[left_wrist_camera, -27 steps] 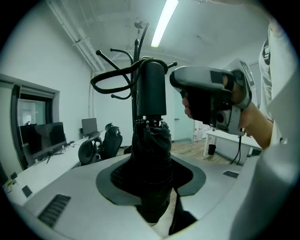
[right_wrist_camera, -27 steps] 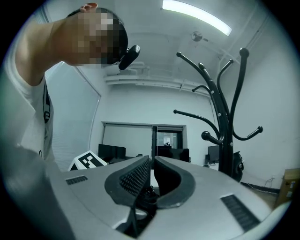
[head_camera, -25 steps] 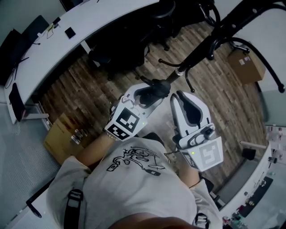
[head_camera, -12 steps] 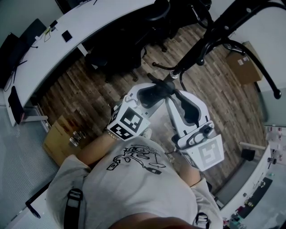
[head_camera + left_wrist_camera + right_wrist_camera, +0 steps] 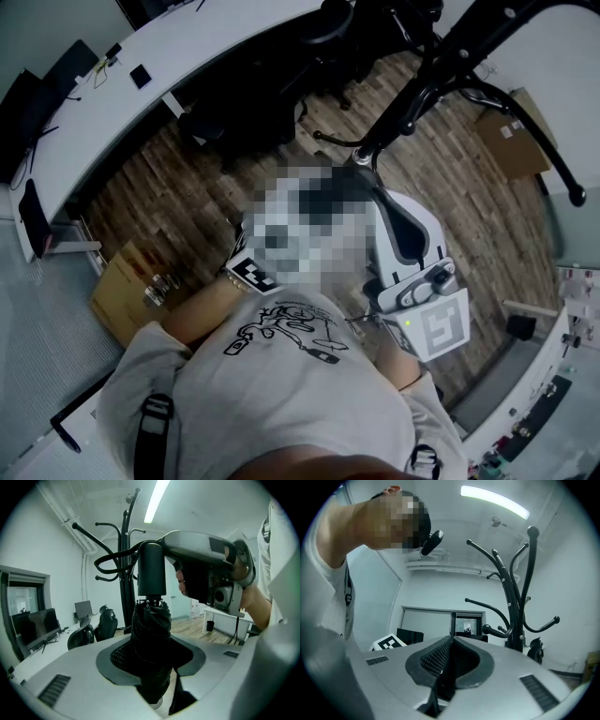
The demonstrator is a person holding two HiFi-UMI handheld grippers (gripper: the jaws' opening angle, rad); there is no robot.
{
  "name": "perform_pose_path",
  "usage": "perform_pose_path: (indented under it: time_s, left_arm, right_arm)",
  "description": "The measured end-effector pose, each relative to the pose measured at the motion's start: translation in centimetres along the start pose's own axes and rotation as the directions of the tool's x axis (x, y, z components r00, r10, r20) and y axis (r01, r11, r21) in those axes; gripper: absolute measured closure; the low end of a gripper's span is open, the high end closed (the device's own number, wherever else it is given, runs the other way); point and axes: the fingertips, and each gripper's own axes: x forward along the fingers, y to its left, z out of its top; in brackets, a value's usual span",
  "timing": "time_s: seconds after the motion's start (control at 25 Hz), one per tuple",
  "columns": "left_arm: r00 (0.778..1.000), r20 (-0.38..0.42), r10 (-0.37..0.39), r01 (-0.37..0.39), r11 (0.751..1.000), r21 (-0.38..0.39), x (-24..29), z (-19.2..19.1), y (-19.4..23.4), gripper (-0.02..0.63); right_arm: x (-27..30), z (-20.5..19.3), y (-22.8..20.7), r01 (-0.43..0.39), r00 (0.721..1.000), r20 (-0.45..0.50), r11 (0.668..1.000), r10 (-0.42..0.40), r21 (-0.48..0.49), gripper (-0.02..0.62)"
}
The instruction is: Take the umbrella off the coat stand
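Observation:
In the left gripper view a black folded umbrella stands upright between my left gripper's jaws, which are shut on its fabric. Its cylindrical handle points up, with a strap loop to the left. The black coat stand rises just behind it, apart from the umbrella. A hand holds my right gripper close by on the right. In the right gripper view its jaws are shut with nothing seen between them, and the coat stand is ahead to the right. In the head view a mosaic patch hides the umbrella; the right gripper is beside it.
The coat stand's top and curved hooks reach across the upper right. A long white desk with black office chairs runs along the back. Cardboard boxes sit on the wooden floor.
Both grippers have shifted slightly up the head view toward the stand's top, the left one carrying the umbrella along. Neither gripper's jaws look different.

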Motion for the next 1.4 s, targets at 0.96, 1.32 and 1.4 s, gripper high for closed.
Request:
perform_pose_path:
  time_s: [0.96,1.32,1.4]
  left_arm:
    - [0.999,0.01,-0.043,0.042,0.996,0.082,3.7,4.2,-0.2,0.405]
    - [0.998,-0.001,-0.068,0.068,0.992,0.103,5.2,5.5,0.0,0.407]
    - [0.998,-0.003,-0.068,0.068,0.992,0.108,5.5,5.6,0.1,0.407]
  right_arm:
    - [-3.2,0.9,-5.7,0.111,0.968,0.196,0.966,-0.158,0.232,0.565]
    - [-3.5,1.4,-7.6,0.151,0.958,0.205,0.961,-0.2,0.233,0.566]
    - [-3.5,1.4,-7.9,0.153,0.957,0.208,0.96,-0.203,0.234,0.566]
